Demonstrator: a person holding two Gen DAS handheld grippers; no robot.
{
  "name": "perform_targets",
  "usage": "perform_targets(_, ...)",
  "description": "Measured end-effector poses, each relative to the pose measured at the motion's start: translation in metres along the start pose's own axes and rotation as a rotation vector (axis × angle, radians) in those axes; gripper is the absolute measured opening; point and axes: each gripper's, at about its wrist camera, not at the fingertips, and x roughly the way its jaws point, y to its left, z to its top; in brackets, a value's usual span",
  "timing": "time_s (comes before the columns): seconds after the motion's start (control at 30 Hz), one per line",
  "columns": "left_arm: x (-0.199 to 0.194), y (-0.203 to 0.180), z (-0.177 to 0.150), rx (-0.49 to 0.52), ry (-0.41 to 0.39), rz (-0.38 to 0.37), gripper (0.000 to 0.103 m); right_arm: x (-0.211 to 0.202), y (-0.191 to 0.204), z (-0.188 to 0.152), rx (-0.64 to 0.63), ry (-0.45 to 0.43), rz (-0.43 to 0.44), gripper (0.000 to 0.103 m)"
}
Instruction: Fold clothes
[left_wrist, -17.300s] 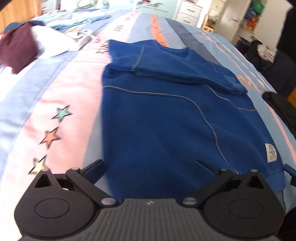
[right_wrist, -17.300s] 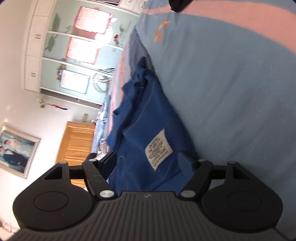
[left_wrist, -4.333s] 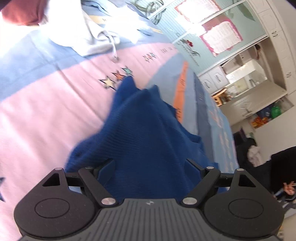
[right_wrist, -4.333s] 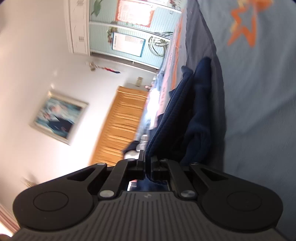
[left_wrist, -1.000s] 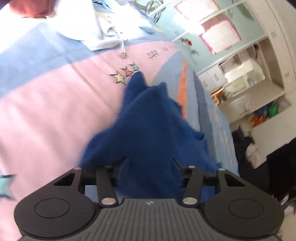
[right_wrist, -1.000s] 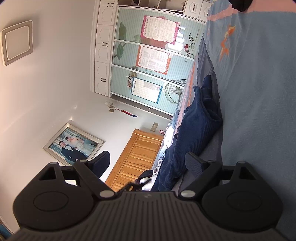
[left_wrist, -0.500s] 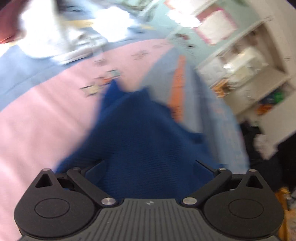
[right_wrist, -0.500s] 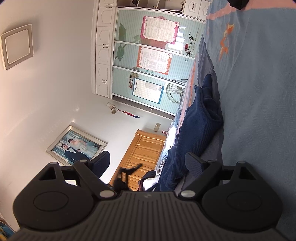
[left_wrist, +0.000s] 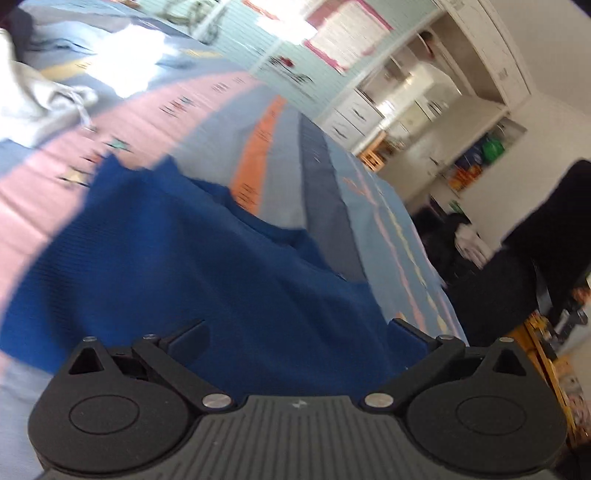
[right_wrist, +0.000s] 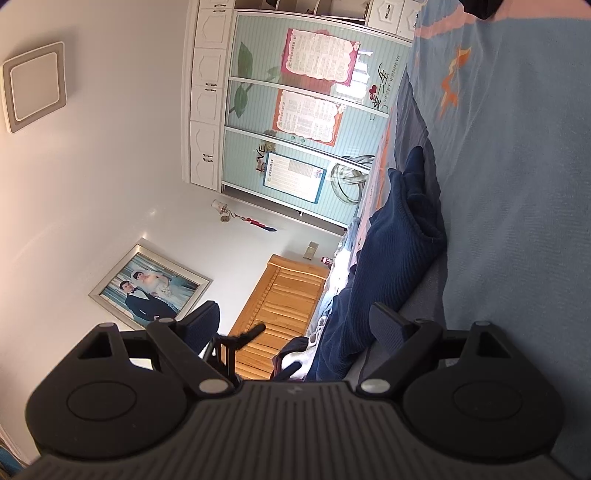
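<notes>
Sweater (left_wrist: 207, 258) — blue knit, lying folded and rumpled on the striped bed (left_wrist: 325, 199), its near edge between the left tongs' (left_wrist: 295, 332) fingers. Left tongs: jaws opening, spread wide, pads clear of the cloth, nothing gripped. A white garment (left_wrist: 33, 103) lies at the bed's far left, well apart from the sweater. Right wrist view — camera rolled on its side, bed (right_wrist: 517, 206) at right: sweater (right_wrist: 388, 258) ahead in a heap. Right tongs (right_wrist: 295, 321): jaws wide apart, empty, one finger just beside the sweater's edge.
</notes>
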Motion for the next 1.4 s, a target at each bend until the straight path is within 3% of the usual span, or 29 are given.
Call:
perform_targets(0.07, 0.019, 0.008, -0.004, -0.015, 0.034, 0.036, 0.102, -0.001, -0.001, 0.000, 0.005, 0.000, 0.003, 0.089)
perform_targets(0.1, 0.027, 0.020, -0.006, -0.040, 0.058, 0.090, 0.101, -0.001, -0.001, 0.000, 0.006, 0.000, 0.004, 0.089)
perform_targets(0.13, 0.026, 0.033, -0.007, -0.067, 0.045, 0.081, 0.090, 0.000, -0.001, 0.000, 0.007, 0.001, 0.004, 0.089)
perform_targets(0.23, 0.015, 0.053, -0.006, -0.118, 0.021, 0.057, 0.072, 0.001, -0.001, 0.000, 0.006, 0.004, 0.003, 0.089)
perform_targets(0.3, 0.007, 0.050, -0.005, -0.117, 0.012, 0.073, 0.079, 0.000, -0.001, -0.001, 0.004, 0.007, 0.002, 0.089)
perform_targets(0.37, 0.001, 0.034, -0.004, -0.082, -0.016, 0.095, 0.101, 0.000, -0.001, -0.001, 0.002, 0.009, 0.000, 0.089)
perform_targets(0.47, 0.009, 0.005, -0.005, -0.030, -0.007, 0.001, 0.101, -0.001, -0.003, 0.003, 0.000, 0.013, 0.002, 0.089)
perform_targets(0.63, 0.059, -0.030, -0.006, 0.052, 0.068, -0.042, 0.102, -0.003, -0.006, 0.004, 0.003, 0.013, 0.005, 0.089)
perform_targets(0.77, 0.085, -0.017, -0.008, 0.009, 0.098, 0.049, 0.101, -0.003, -0.006, 0.004, 0.006, 0.016, 0.007, 0.089)
perform_targets(0.9, 0.061, 0.006, -0.002, -0.051, 0.004, 0.139, 0.096, -0.004, -0.007, 0.003, 0.011, 0.017, 0.009, 0.089)
perform_targets(1.0, 0.038, 0.009, 0.005, -0.057, -0.075, 0.194, 0.102, -0.003, -0.006, 0.004, 0.010, 0.019, 0.008, 0.089)
perform_targets(1.07, 0.033, -0.001, 0.008, -0.052, -0.107, 0.182, 0.102, -0.004, -0.006, 0.004, 0.012, 0.018, 0.009, 0.089)
perform_targets(1.27, 0.082, -0.044, 0.008, 0.032, -0.018, 0.052, 0.102, -0.003, -0.006, 0.004, 0.024, 0.012, 0.018, 0.089)
perform_targets(1.33, 0.103, -0.044, 0.003, 0.037, 0.013, 0.068, 0.102, -0.003, -0.007, 0.004, 0.029, 0.011, 0.021, 0.089)
perform_targets(1.4, 0.118, -0.035, -0.001, 0.034, 0.019, 0.141, 0.099, -0.003, -0.008, 0.003, 0.034, 0.010, 0.024, 0.089)
